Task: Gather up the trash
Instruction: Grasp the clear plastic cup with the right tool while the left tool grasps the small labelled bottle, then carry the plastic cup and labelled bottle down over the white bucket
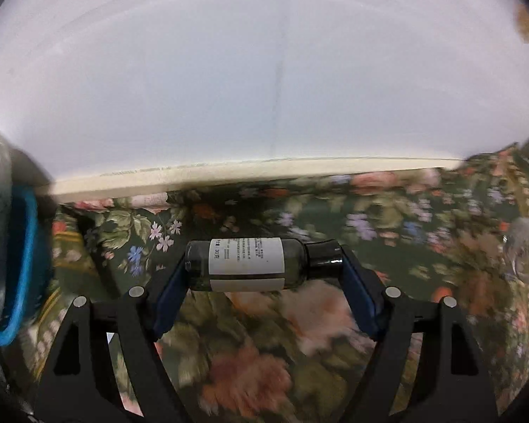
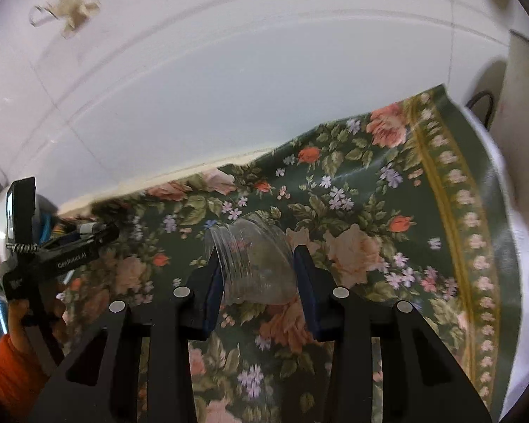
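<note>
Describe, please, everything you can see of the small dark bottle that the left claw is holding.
The small dark bottle is a short, dark green, see-through cylinder, glass or plastic, with a glossy black cap on its right end and a white label with fine printed text around its body. It lies sideways, held end to end by the left claw, whose blue pads press its base and its cap. It is lifted above the floral tablecloth, touching nothing else. Its contents cannot be made out.

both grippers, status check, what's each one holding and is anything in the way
Left gripper shut on dark bottle, held end to end. Right gripper shut on clear jar. Both above floral tablecloth. Nothing blocking ahead.
</note>
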{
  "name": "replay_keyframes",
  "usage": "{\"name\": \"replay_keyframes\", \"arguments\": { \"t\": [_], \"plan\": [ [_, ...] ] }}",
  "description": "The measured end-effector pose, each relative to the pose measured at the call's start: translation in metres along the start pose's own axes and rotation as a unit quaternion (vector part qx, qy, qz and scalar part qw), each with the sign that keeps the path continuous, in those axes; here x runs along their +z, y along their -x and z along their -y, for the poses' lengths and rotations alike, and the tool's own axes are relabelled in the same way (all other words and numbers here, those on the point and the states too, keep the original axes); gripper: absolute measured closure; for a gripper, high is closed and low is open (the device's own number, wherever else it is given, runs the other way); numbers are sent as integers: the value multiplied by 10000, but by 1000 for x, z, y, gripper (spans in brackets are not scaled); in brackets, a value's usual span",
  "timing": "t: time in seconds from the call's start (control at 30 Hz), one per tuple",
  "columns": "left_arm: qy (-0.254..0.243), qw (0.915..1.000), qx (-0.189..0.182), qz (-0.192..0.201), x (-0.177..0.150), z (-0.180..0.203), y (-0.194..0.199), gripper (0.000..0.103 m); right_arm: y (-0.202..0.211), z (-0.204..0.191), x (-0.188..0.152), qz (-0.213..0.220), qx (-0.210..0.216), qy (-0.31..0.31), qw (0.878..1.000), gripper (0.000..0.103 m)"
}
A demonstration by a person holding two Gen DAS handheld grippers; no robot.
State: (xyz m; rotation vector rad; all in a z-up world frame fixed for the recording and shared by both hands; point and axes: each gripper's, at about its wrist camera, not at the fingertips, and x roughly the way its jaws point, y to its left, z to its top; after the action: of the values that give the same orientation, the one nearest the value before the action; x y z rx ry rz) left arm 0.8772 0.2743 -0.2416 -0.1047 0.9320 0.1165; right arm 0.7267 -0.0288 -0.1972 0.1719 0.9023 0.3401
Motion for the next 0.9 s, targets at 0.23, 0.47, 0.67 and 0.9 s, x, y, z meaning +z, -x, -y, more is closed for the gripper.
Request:
{"name": "replay_keyframes", "arguments": {
  "t": [0.23, 0.47, 0.67, 0.9],
  "plan": [
    [25, 9988, -86, 490, -18, 43, 92, 24, 65, 3, 13, 380, 116, 258, 9989, 68],
    [394, 9952, -92, 888, -56, 65, 184, 24, 145, 12, 3, 739, 432, 751, 9935, 68],
    [605, 9914, -84, 1153, -98, 78, 256, 24, 194, 6, -17, 842, 785, 1145, 9867, 68],
    [634, 9897, -143, 1275, -145, 77, 317, 24, 207, -22, -53, 845, 1012, 1360, 9819, 68]
  ]
}}
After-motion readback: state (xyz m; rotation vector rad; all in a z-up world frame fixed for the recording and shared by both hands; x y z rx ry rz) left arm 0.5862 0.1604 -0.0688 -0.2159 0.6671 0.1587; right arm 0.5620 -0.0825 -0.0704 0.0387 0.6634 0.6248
